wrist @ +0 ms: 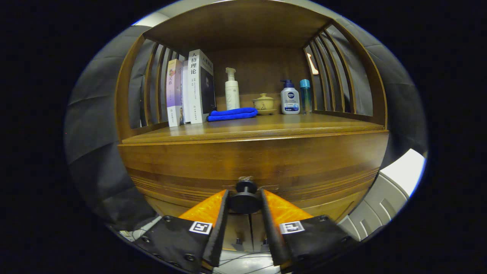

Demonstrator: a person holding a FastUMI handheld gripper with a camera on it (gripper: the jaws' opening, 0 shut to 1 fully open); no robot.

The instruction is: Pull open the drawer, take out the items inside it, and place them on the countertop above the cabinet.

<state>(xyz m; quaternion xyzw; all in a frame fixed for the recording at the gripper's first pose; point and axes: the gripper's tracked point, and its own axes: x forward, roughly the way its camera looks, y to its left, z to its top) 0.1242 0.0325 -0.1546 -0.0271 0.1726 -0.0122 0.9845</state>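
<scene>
Both fingers of my tool [245,203] seem pressed on the drawer knob [245,198], drawer [251,167] closed; books [190,89] and bottles [232,89] stand far back on the counter [304,123].

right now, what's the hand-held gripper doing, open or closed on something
Hand-held gripper: closed on the drawer knob, a finger pressing each side; drawer not yet pulled out.
</scene>
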